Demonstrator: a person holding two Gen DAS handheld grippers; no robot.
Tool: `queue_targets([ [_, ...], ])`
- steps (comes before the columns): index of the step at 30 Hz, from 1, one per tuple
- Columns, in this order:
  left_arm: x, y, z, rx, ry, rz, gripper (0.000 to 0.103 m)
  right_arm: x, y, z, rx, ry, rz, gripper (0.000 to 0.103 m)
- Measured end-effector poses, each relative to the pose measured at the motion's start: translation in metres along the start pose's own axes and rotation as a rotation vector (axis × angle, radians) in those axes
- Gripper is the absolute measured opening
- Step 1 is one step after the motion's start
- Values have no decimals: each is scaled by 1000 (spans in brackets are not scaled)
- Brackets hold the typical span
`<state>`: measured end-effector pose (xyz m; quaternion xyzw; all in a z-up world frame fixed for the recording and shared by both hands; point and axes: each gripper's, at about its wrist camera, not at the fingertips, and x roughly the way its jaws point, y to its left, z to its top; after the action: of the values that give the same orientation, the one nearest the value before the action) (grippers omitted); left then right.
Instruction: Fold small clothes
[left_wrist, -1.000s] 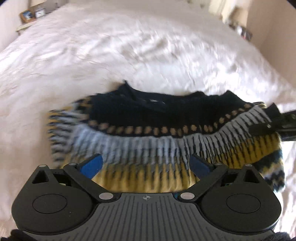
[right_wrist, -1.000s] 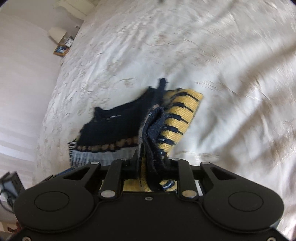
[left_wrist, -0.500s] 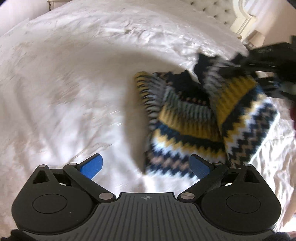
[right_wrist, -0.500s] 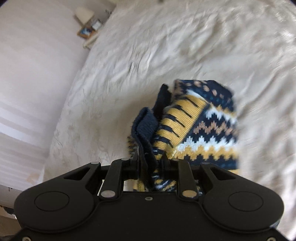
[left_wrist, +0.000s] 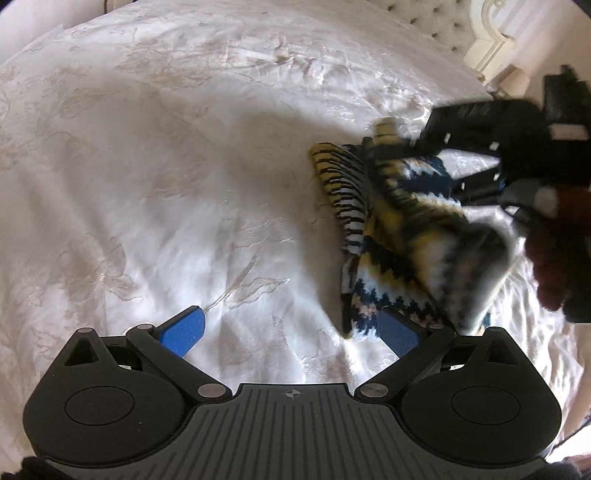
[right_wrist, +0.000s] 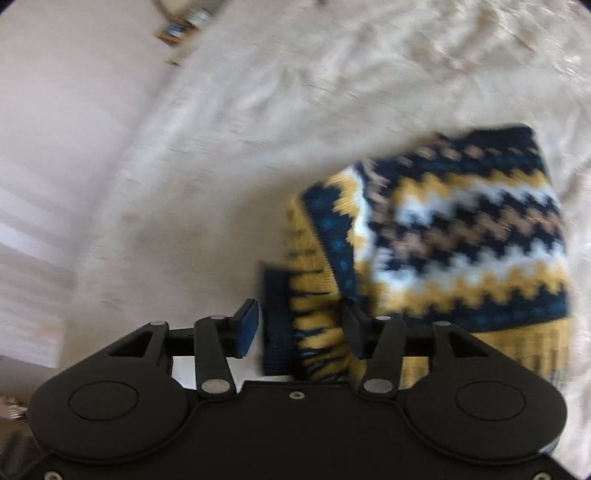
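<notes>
A small knitted sweater (left_wrist: 399, 229) with navy, yellow, white and tan zigzag bands lies folded on the white bed cover (left_wrist: 184, 184), at the right of the left wrist view. My left gripper (left_wrist: 291, 328) hangs over bare cover just left of the sweater, open, with nothing between its blue pads. My right gripper (right_wrist: 299, 328) is opening; the sweater's (right_wrist: 461, 236) navy-edged fold still sits between the jaws, and the left pad stands clear of the cloth. In the left wrist view it (left_wrist: 406, 147) shows blurred over the sweater's far end.
The wrinkled white cover (right_wrist: 258, 110) spreads to the left and far side. A tufted headboard (left_wrist: 443, 18) and a pale bedpost (left_wrist: 487, 48) are at the top right. A dark red sleeve (left_wrist: 554, 266) is at the right edge. Small items on a bedside stand (right_wrist: 177, 29) show blurred.
The right gripper carried its held side of the sweater across onto the rest, then its jaws parted. The left gripper pulled off the sweater to its left, still open.
</notes>
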<state>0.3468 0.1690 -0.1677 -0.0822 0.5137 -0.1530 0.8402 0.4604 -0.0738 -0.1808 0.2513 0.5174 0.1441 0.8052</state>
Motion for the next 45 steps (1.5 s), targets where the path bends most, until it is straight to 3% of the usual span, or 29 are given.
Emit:
queue_targets([
  [3,-3,-8,7,14,-20,-19,101,-25,2,1,-18,-70,62,58],
  [5,-6,-17,17,37,-44,-40,101,-44,-7,2,-1,-115,56,58],
  [8,-5,-37,39,92,-78,-70,101,-64,-25,0,-10,-152,-23,58],
  [12,10,-66,68,172,-121,-89,101,-75,-51,-12,-22,-121,-137,58],
  [17,52,-103,95,324,-123,-24,101,-76,-76,-41,-22,-64,-231,58],
  [21,95,-109,105,440,-89,128,101,-65,-87,-57,-14,-3,-247,58],
  [24,123,-93,113,428,-24,194,102,-47,-94,-66,-16,56,-264,58],
  [27,140,-78,117,403,17,190,103,-35,-99,-72,-30,94,-271,58],
  [35,150,-55,126,310,32,163,103,-31,-91,-81,-136,157,-239,58],
  [39,141,-55,131,283,11,187,103,-40,-91,-86,-144,189,-194,58],
  [42,111,-58,132,230,-59,206,101,-59,-94,-82,-129,153,-140,58],
  [45,76,-72,123,206,-111,149,101,-87,-97,-71,-106,52,-110,58],
])
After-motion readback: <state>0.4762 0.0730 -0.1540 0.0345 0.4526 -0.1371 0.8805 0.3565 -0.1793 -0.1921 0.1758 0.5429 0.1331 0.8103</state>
